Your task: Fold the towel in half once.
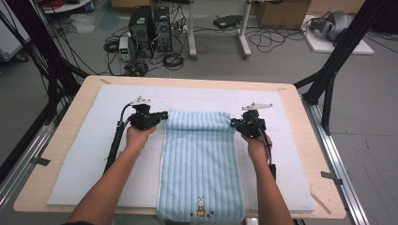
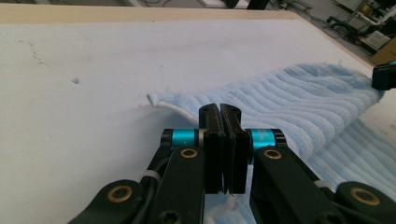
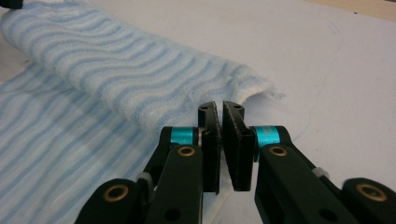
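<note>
A light-blue striped towel lies lengthwise on a white mat, with a small rabbit motif near its front hem. Its far end is raised and curled over into a soft roll between the two grippers. My left gripper is at the roll's left end; in the left gripper view its jaws are pressed together on the towel's hem. My right gripper is at the right end, and its jaws are closed on the towel's corner edge.
The mat covers most of a wooden table, with bare mat to either side of the towel and beyond it. Black frame struts stand at the table's far corners. Computer towers and cables lie on the floor behind.
</note>
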### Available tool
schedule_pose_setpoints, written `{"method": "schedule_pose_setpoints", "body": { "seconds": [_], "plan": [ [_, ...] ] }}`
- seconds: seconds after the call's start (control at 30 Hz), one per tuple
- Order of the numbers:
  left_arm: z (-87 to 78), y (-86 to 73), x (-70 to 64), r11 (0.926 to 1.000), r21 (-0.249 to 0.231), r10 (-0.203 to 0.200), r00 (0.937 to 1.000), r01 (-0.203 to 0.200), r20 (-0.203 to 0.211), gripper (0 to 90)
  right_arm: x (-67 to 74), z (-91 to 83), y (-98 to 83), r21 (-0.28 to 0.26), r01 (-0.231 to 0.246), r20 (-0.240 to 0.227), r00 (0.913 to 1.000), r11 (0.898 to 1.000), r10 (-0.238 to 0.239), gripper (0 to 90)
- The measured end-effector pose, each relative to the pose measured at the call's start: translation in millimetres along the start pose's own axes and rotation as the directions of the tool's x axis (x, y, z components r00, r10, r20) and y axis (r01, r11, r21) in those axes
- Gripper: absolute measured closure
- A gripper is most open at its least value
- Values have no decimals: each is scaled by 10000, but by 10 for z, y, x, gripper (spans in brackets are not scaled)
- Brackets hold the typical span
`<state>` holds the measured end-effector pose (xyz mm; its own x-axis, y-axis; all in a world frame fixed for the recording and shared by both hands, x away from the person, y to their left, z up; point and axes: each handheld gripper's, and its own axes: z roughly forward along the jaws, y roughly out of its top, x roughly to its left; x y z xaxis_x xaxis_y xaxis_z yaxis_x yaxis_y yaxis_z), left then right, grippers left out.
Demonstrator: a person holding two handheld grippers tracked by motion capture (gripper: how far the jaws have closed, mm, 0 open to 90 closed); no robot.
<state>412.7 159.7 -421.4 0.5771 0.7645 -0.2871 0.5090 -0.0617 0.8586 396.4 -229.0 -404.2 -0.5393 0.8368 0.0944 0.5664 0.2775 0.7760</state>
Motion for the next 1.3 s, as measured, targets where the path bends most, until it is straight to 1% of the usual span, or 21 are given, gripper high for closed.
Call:
{"method": "schedule_pose_setpoints", "body": {
  "seconds": [0.07, 0.17, 0.27, 0.33, 0.37, 0.4, 0.5, 0.57, 0.67, 0.73, 0.8, 0.83, 0.87, 0.9, 0.97, 1.03, 1.07, 1.17, 1.2, 1.23, 1.3],
  "plan": [
    [-76, -57, -48, 9999, -72, 115, 9999, -114, 120, 877, 46, -87, -39, -235, -45, -150, 9999, 9997, 41, 855],
    [-168, -134, -123, 9997, -67, 224, 9992, -222, 343, 877, 123, -196, -122, -211, 141, -143, 9998, 9997, -144, 855],
    [-243, -206, -201, 9994, 17, 351, 9974, -353, 631, 877, 166, -252, -201, -175, 155, -253, 9996, 9997, -160, 852],
    [-309, -267, -248, 9996, -64, 262, 9964, -258, 812, 876, 212, -300, -253, -140, 183, -269, 9995, 9997, -187, 849],
    [-336, -293, -268, 9996, 29, 281, 9954, -285, 914, 877, 238, -323, -280, -202, 254, -274, 9993, 9995, -260, 849],
    [-363, -329, -291, 9993, 16, 364, 9948, -367, 948, 877, 266, -342, -310, -188, 301, -305, 9991, 9994, -307, 849],
    [-454, -432, -349, 9994, 25, 348, 9939, -352, 1042, 876, 343, -382, -406, -75, 516, -237, 9984, 9986, -518, 849],
    [-518, -493, -384, 9997, -154, 220, 9922, -203, 1229, 877, 386, -413, -476, -39, 614, -170, 9980, 9981, -615, 849],
    [-579, -557, -447, 9980, 150, 583, 9888, -609, 1373, 877, 451, -479, -563, 61, 828, -154, 9965, 9965, -827, 849],
    [-611, -609, -470, 9974, 292, 609, 9875, -658, 1454, 876, 486, -543, -615, -37, 805, -302, 9963, 9967, -806, 844],
    [-632, -639, -454, 9963, 485, 637, 9881, -711, 1401, 866, 493, -582, -651, 162, 1002, -190, 9948, 9948, -999, 822],
    [-632, -640, -441, 9965, 522, 577, 9905, -647, 1250, 820, 478, -591, -661, 225, 1024, -164, 9946, 9945, -1020, 798],
    [-629, -634, -424, 9972, 516, 489, 9932, -546, 1052, 711, 452, -598, -665, 194, 908, -185, 9957, 9957, -904, 767],
    [-633, -625, -398, 9979, 412, 456, 9937, -500, 1019, 652, 423, -603, -659, 168, 762, -131, 9970, 9970, -760, 738],
    [-636, -606, -352, 9987, 178, 470, 9950, -487, 885, 641, 376, -609, -628, -41, 501, -70, 9987, 9987, -502, 680],
    [-622, -582, -303, 9981, 55, 612, 9952, -618, 769, 583, 350, -597, -589, -151, 440, 20, 9990, 9989, -439, 625],
    [-610, -566, -278, 9981, 48, 612, 9954, -617, 739, 578, 343, -584, -571, -168, 404, 79, 9992, 9990, -403, 599],
    [-563, -513, -191, 9992, -188, 364, 9975, -353, 606, 536, 315, -551, -521, -253, 185, 252, 9995, 9995, -179, 543],
    [-543, -487, -161, 9997, -105, 209, 9984, -203, 520, 525, 309, -545, -506, -275, 122, 283, 9995, 9995, -114, 539],
    [-525, -461, -129, 9998, 5, 205, 9987, -205, 457, 520, 305, -543, -492, -328, 111, 309, 9995, 9994, -101, 539],
    [-487, -416, -83, 10000, -18, 28, 9995, -27, 319, 521, 310, -545, -469, -390, 143, 331, 9994, 9991, -130, 540]
  ]
}}
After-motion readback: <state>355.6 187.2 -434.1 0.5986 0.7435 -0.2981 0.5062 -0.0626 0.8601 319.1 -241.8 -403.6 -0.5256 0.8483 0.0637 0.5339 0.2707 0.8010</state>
